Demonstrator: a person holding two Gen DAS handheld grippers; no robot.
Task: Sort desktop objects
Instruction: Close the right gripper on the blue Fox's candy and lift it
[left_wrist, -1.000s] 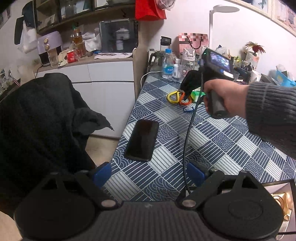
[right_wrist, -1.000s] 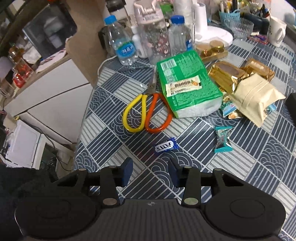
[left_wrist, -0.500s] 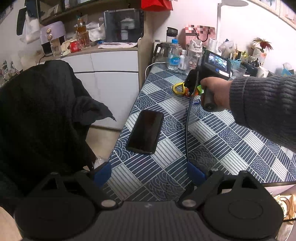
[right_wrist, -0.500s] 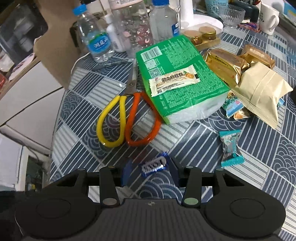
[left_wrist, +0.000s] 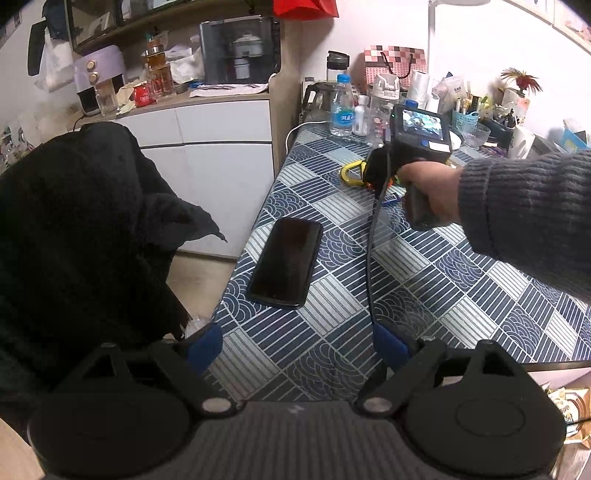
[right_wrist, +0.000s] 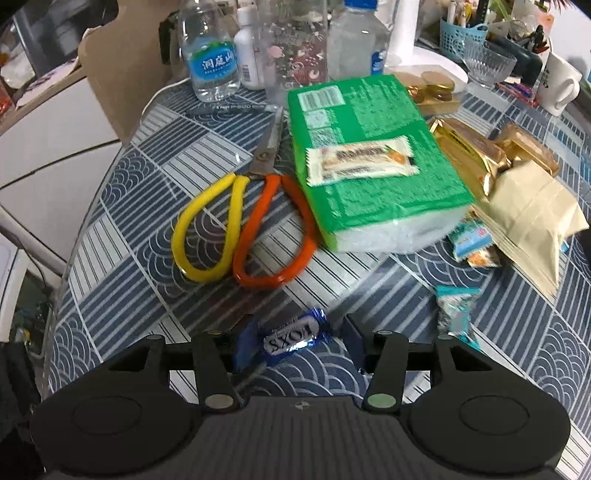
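Blue candy (right_wrist: 291, 338), yellow-and-orange scissors (right_wrist: 243, 221), green pack (right_wrist: 373, 162), blue-patterned tablecloth (right_wrist: 122, 302)

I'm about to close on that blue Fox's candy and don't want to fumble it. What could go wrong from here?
1. The blue candy lies slanted between the open right gripper fingers; they may catch only its twisted wrapper end, so it could slip out.
2. The scissors lie just beyond; pushing further forward could nudge their orange handle.
3. The right gripper's cable hangs close to the phone and might drag on the table.

Black garment (left_wrist: 85, 229) draped left (off table); white cabinet (left_wrist: 207, 147) behind
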